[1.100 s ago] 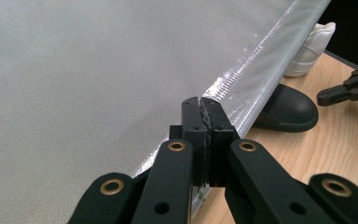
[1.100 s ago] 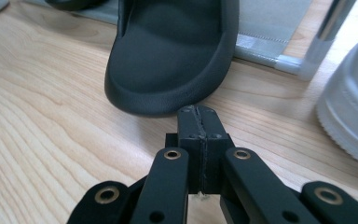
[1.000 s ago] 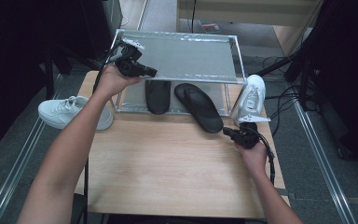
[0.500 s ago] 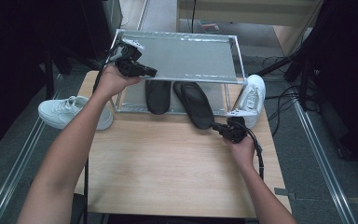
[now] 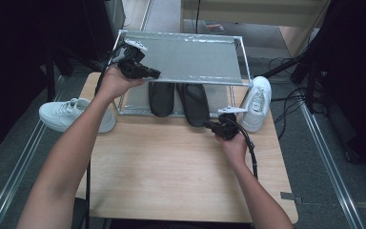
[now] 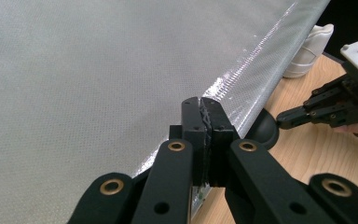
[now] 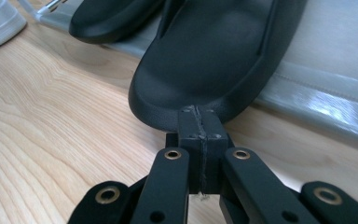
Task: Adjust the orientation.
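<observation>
black jaws of the right gripper [image 7: 200, 121] stand pressed flat together with nothing between them, their tips right at the heel edge of the nearer black slipper [image 7: 219, 60]; whether they touch it i cannot tell. seen from the high view, that gripper [image 5: 213, 126] sits low over the wooden table [image 5: 171, 167] with its tips just off the slipper [image 5: 194, 102], which pokes out from under the shoe rack [image 5: 190, 57] at an angle. a second black slipper [image 5: 161, 98] lies beside it, tucked in straighter. in the left gripper view the left gripper [image 6: 203, 121] is also shut, with the silvery front edge of the rack's upper shelf [image 6: 242, 88] apparently nipped between its jaws, which looks like steadying the rack.

the step in hand, as i read it, is nudging the crooked slipper further in under the shelf with the shut tips. the next move calls for a level push along the slipper's length, kept low so the tips do not ride up over the heel, while the left keeps the rack from sliding. one white sneaker [image 5: 71, 114] waits left of the rack, another [image 5: 256, 101] to its right.
</observation>
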